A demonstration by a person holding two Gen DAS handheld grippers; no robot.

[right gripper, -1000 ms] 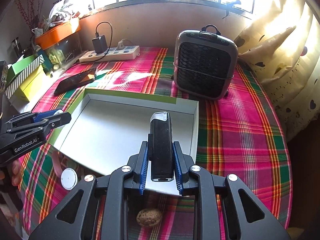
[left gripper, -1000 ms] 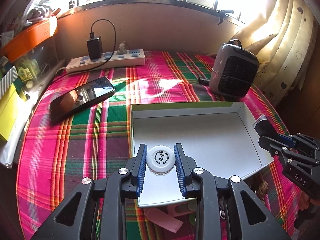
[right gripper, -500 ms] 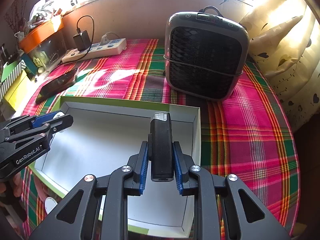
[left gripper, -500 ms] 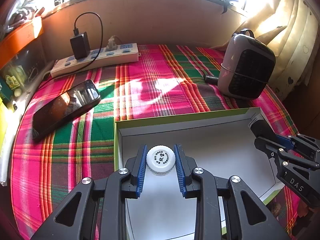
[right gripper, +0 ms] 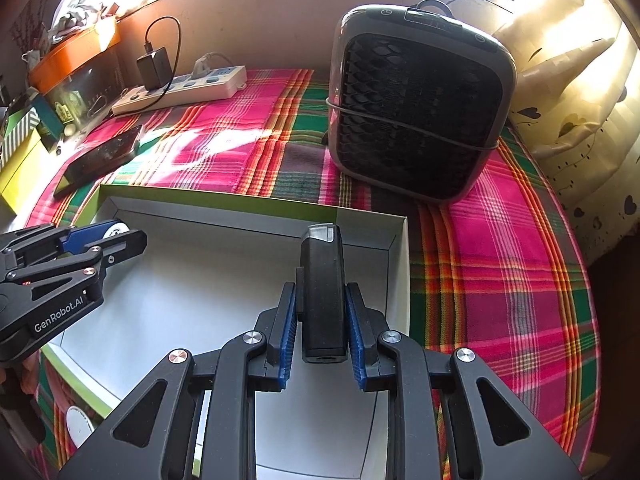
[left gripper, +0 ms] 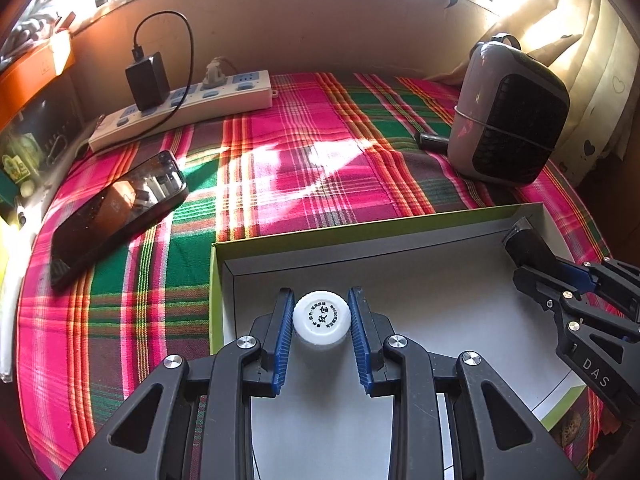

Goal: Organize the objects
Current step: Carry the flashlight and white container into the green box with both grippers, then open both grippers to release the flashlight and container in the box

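**Both grippers loaded, over the box**

Left gripper (left gripper: 321,320) fingers clamped on a small white bottle (left gripper: 321,317); only its printed cap shows, body hidden below, print too small to read. It sits over the near-left part of the white shallow box (left gripper: 420,240) with green rim. Right gripper (right gripper: 321,320) fingers pinch a black lighter-like device (right gripper: 322,296) with a clear tip, lengthwise, over the box's far-right corner; can't tell what it is exactly. Whether either item touches the box floor: can't tell. Box near edge cut off by the gripper frames. Around it on the plaid cloth (left gripper: 280,168): phone (left gripper: 116,212), power strip (left gripper: 188,104), small heater (right gripper: 416,104). A white disc (right gripper: 78,424) and a brownish lump (left gripper: 570,432) lie outside the box, half hidden
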